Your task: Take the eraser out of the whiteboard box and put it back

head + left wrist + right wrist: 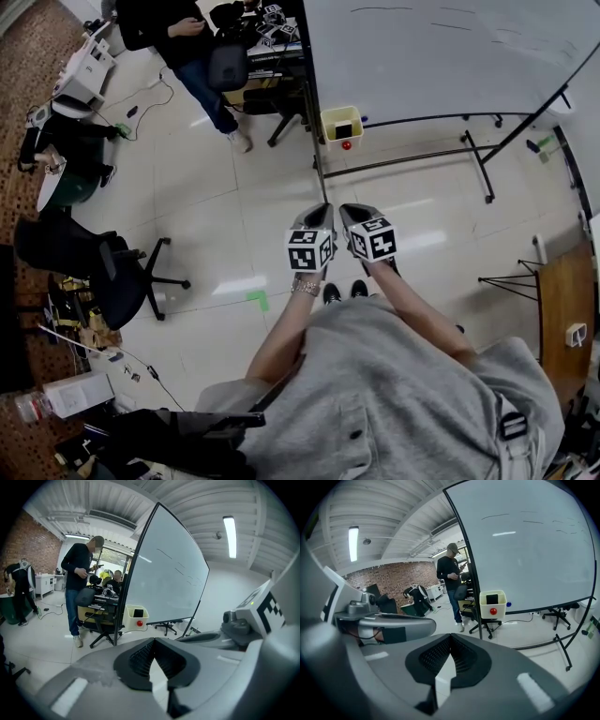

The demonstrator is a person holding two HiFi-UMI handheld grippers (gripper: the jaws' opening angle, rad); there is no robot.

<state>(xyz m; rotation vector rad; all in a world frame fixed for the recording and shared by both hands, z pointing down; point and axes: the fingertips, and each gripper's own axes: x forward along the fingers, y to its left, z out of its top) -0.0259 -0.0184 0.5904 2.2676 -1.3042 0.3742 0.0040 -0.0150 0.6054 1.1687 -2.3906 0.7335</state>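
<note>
- Pointing side by side toward the board (441, 56), the left gripper (322, 212) and right gripper (348, 213) hang over the pale floor (216, 225), just beside each other.
- Left gripper: in its own view the jaws meet at the tips, and nothing sits between them.
- Right gripper: its view shows the same, with the jaws closed tip to tip and empty.
- Both grippers tilt somewhat downward and are well apart from the board.
- The box (484, 610) is cream and open-topped. It hangs at the board's lower corner, against the black upright of the frame (469, 581).
- The eraser (492, 598) is black and sits inside the box, showing dark in its upper part. Neither gripper is near it.
- A red dot (492, 611) sits on the box's front wall, just below the eraser.
- The board stands on a black wheeled stand (483, 173), and a few faint pen strokes mark its surface.
- A bystander (202, 66) in a dark top and jeans stands past the board's edge, beside a cluttered desk (272, 42), with hands held up at chest height.
- A black chair (108, 267) stands on the floor to the left, and a strip of green tape (258, 300) lies nearer the grippers.
- The holder wears a grey top (403, 394) and black shoes (343, 292), which show just under the grippers.
</note>
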